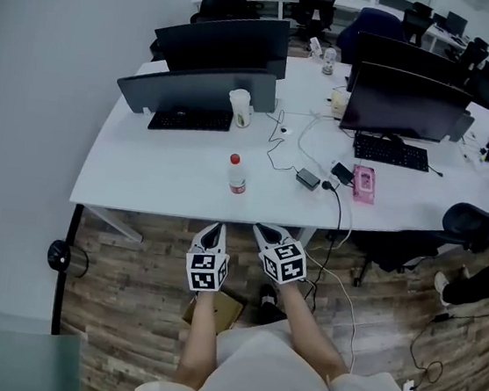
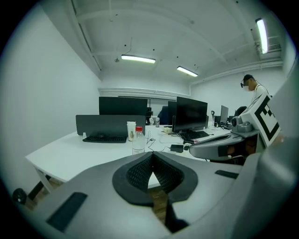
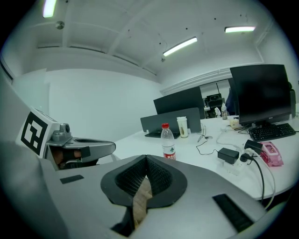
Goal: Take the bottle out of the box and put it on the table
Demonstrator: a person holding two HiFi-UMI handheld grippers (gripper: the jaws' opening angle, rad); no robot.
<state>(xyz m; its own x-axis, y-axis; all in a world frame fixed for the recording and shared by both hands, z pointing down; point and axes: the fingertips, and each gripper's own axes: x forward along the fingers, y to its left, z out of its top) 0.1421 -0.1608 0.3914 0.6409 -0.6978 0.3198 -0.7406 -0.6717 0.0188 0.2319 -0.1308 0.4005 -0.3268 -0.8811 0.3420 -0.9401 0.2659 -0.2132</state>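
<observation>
Your left gripper (image 2: 152,157) is clenched, its two black pads meeting tip to tip with nothing caught between them. Your right gripper (image 3: 146,159) is closed in the same way and is just as empty. In the head view the two sit side by side over the wood-plank floor (image 1: 127,291), their tips pointing at the near edge of the white table (image 1: 158,175), with the marker cubes facing up toward you. The bottle (image 1: 236,175) is out on that table. It stands upright, clear with a red cap and a red label, just beyond the near edge and a little far of both grippers, touching neither. Below your left forearm a brown cardboard box (image 1: 223,310) rests on the floor, partly covered by your arm. Further along the table, right of the bottle, lie a black power adapter (image 1: 308,178) and a pink packet (image 1: 363,184), with thin cables trailing between them. Toward the far side a paper cup (image 1: 240,107) stands beside a black keyboard (image 1: 190,120), in front of a dark monitor (image 1: 198,87).
</observation>
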